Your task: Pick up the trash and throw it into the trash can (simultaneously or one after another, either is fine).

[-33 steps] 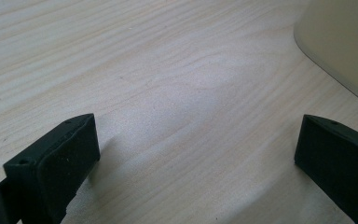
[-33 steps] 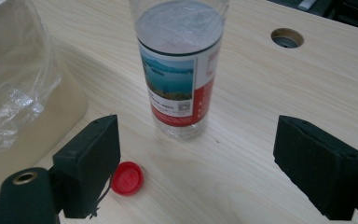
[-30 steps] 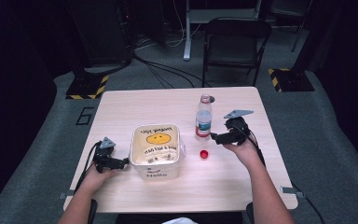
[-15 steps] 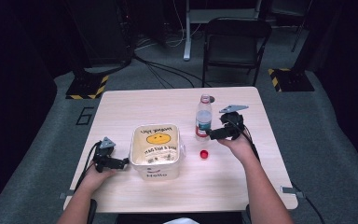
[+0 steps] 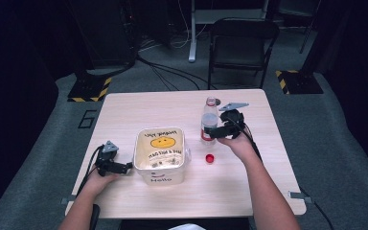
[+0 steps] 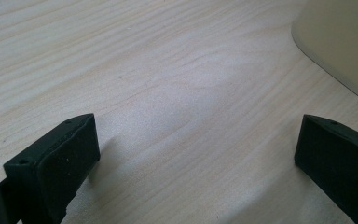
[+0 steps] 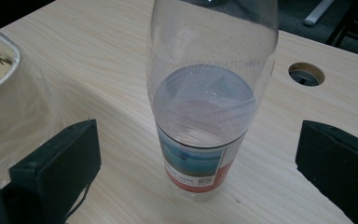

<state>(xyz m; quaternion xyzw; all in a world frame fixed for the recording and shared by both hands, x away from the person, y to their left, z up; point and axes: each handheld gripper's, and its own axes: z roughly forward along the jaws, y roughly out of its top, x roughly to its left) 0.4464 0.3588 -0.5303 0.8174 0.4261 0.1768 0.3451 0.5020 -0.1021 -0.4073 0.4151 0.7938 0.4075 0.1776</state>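
A clear plastic water bottle (image 5: 210,120) stands upright and uncapped on the wooden table (image 5: 249,187), partly filled, with a blue and red label. Its red cap (image 5: 210,157) lies on the table just in front of it. My right gripper (image 5: 219,132) is at the bottle's right side, open. In the right gripper view the bottle (image 7: 209,102) stands between the two wide-apart jaws of the right gripper (image 7: 200,144), and neither jaw touches it. My left gripper (image 5: 123,166) rests open beside the left wall of a white tub (image 5: 162,175). The left gripper (image 6: 196,144) holds nothing.
The white tub has a smiley face and "Hello" printed on it, and its corner (image 6: 340,42) shows in the left gripper view. A round cable hole (image 7: 306,73) is in the table behind the bottle. A black chair (image 5: 242,45) stands beyond the far edge.
My right gripper has moved left and slightly away from me, closing in on the bottle until its jaws flank it. The left gripper has stayed put.
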